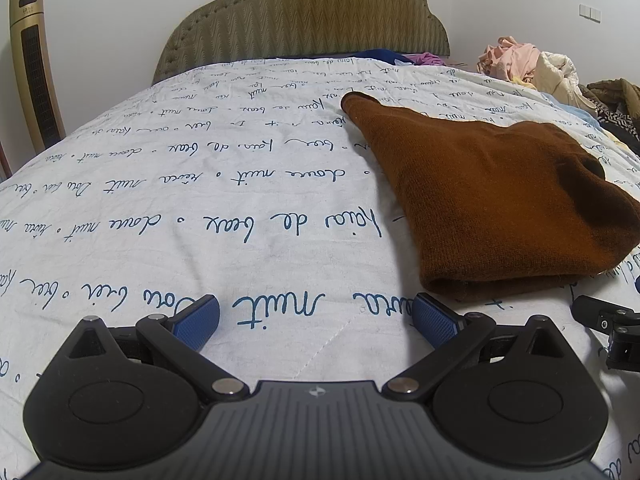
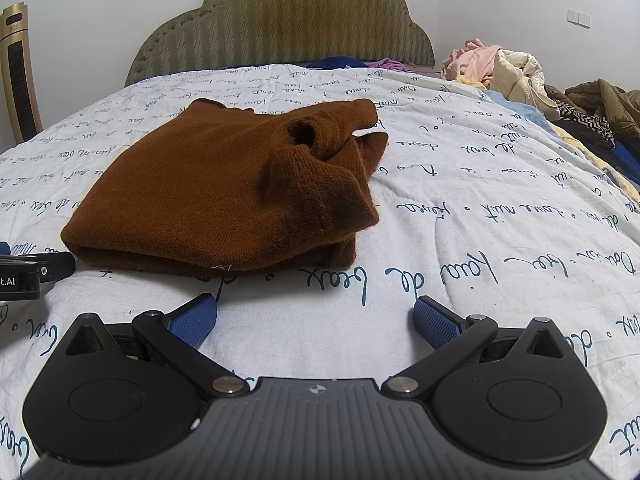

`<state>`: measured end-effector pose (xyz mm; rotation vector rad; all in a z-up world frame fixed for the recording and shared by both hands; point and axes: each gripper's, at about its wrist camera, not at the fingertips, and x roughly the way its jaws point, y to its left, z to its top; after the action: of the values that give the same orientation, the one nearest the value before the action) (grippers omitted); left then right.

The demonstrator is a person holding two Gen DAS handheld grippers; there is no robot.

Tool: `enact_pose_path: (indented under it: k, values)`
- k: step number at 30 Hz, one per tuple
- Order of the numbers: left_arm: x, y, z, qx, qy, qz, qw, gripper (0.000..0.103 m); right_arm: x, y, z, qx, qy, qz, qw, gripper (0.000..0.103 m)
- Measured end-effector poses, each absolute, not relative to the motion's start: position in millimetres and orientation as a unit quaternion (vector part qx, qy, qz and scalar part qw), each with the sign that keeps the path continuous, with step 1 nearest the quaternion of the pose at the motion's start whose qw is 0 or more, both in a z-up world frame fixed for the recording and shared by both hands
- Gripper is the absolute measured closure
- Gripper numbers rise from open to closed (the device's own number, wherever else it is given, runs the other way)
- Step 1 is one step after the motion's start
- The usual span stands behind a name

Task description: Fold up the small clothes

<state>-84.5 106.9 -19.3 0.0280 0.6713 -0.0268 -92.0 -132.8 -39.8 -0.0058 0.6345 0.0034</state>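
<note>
A brown knit sweater [image 1: 492, 196] lies folded in a thick bundle on the white bedspread with blue script [image 1: 200, 200]. It also shows in the right wrist view [image 2: 224, 196], with a sleeve end and neck opening bunched at its far right. My left gripper [image 1: 316, 316] is open and empty, low over the bedspread, to the left of the sweater's near edge. My right gripper [image 2: 316, 316] is open and empty, just in front of the sweater's near edge. Each gripper shows at the edge of the other's view: the right one [image 1: 608, 328], the left one [image 2: 32, 272].
A padded olive headboard [image 1: 304, 20] stands at the far end of the bed. A heap of loose clothes [image 2: 528, 80] lies on the far right side. A gold tower fan [image 1: 34, 68] stands at the left by the wall.
</note>
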Motion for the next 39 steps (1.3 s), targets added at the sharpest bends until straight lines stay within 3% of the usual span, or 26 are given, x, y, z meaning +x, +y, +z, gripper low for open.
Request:
enact_pose_path:
  k: [39]
  values:
    - [-84.3,107.1,-19.7,0.014,0.329,-0.013,0.944,0.0,-91.8,-130.2,-36.1,-0.013,0.309,-0.002,0.951,0.0]
